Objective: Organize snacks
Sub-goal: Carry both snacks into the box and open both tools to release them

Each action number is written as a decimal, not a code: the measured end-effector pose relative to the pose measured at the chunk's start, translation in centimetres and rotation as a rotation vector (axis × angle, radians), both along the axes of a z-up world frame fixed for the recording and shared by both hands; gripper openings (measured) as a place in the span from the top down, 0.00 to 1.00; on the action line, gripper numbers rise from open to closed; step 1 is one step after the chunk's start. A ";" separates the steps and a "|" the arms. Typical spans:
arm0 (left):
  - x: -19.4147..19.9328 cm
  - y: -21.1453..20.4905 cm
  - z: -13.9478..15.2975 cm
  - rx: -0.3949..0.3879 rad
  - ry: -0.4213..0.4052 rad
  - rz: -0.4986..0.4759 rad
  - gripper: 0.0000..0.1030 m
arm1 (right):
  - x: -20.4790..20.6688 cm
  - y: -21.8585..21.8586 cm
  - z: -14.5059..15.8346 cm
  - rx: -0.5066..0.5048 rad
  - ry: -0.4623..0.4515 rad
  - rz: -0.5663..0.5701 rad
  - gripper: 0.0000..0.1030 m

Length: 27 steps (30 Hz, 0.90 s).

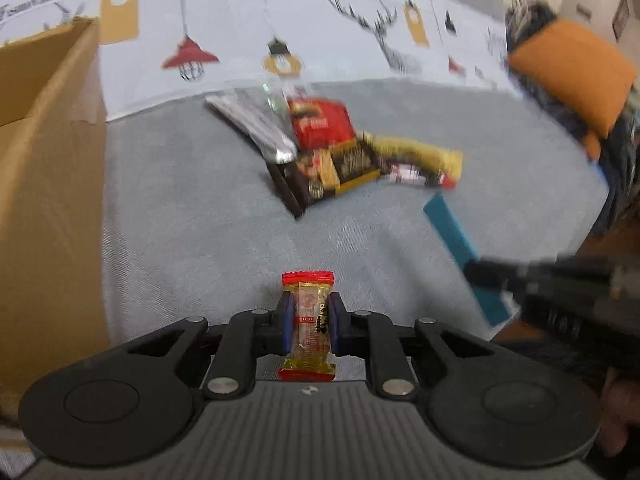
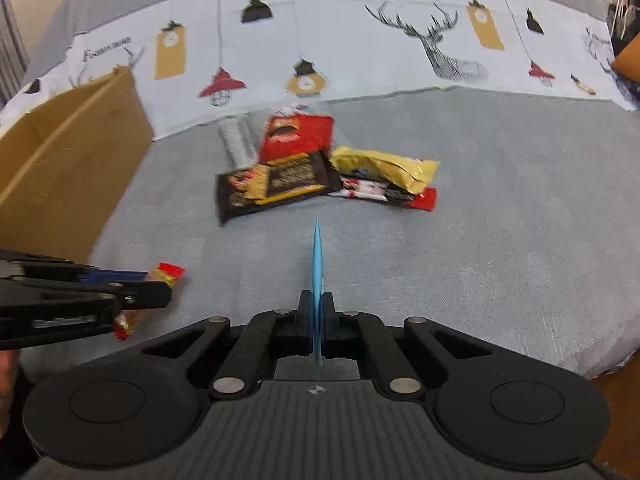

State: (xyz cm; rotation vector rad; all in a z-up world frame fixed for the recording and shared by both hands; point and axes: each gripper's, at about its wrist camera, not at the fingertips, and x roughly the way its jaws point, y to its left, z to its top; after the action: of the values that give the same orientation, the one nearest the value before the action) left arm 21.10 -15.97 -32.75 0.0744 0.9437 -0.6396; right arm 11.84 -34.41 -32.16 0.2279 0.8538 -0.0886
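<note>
My left gripper (image 1: 308, 300) is shut on a small clear snack packet with red ends (image 1: 308, 324), held above the grey cloth; it also shows in the right wrist view (image 2: 168, 274). My right gripper (image 2: 317, 300) is shut on a flat blue packet (image 2: 317, 268), seen edge-on; in the left wrist view the blue packet (image 1: 452, 232) shows at the right. A pile of snacks lies ahead: a red bag (image 2: 298, 134), a black and gold bag (image 2: 276, 186), a yellow bag (image 2: 384, 168), a silver packet (image 2: 236, 142) and a red and black packet (image 2: 384, 192).
An open cardboard box (image 2: 76, 160) stands at the left, also in the left wrist view (image 1: 48, 184). A printed white cloth (image 2: 340, 48) covers the backrest behind the pile. An orange cushion (image 1: 572, 72) lies at the far right.
</note>
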 end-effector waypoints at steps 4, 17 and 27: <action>-0.7 3.1 5.2 -0.078 -0.083 0.067 0.82 | -1.1 2.6 3.4 0.010 -0.064 0.013 0.98; -1.8 18.6 14.3 -0.161 -0.218 0.353 0.82 | 1.6 14.4 16.2 0.091 -0.348 0.264 0.98; 2.1 24.8 10.2 -0.123 -0.154 0.495 0.82 | 7.7 21.2 12.7 0.096 -0.236 0.392 0.98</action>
State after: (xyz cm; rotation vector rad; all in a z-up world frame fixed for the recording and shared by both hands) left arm 23.15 8.78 -22.60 -0.2125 0.7334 -0.2274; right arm 19.54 -13.17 -19.44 0.1536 0.6550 0.3404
